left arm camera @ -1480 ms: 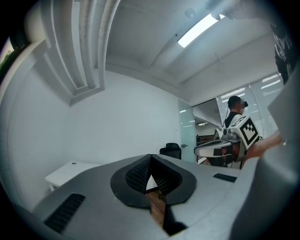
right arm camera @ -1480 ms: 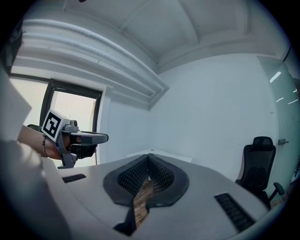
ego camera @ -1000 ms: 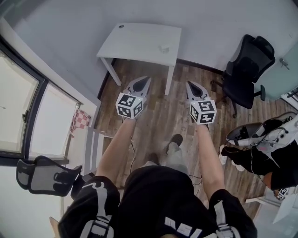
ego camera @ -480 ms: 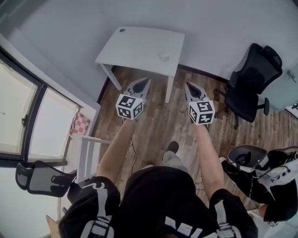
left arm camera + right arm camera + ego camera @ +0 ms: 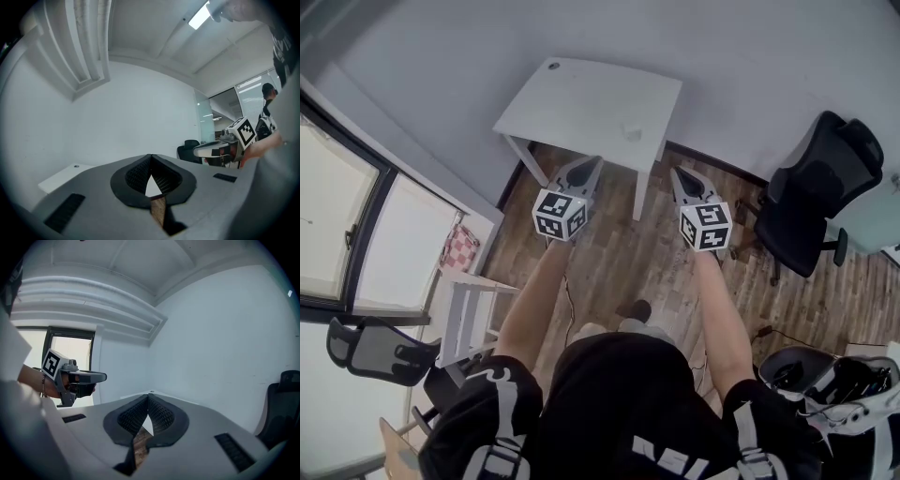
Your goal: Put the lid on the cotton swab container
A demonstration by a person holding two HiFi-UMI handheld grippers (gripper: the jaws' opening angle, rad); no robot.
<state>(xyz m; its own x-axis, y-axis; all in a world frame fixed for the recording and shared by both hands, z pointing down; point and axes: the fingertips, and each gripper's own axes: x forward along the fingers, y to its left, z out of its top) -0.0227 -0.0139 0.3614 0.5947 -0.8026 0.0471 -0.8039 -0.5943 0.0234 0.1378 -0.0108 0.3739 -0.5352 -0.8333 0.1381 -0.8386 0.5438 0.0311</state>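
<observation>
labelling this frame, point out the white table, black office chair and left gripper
white table (image 5: 581, 98), head view, bare tabletop
black office chair (image 5: 830, 164), head view, backrest
left gripper (image 5: 595, 162), head view, between its shut fingertips

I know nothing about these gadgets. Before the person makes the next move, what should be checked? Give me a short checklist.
1. Left gripper free: ok. Its jaws are together with nothing between them.
2. Right gripper free: ok. Its jaws are also together and empty.
3. White table within reach: probably not ok. It appears to lie ahead of both gripper tips.
4. Container and lid located: cannot tell. Only one small pale thing shows on the table, too small to identify.
5. Way to the table: ok. Only wooden floor lies between, and the black chair stands off to the right.
</observation>
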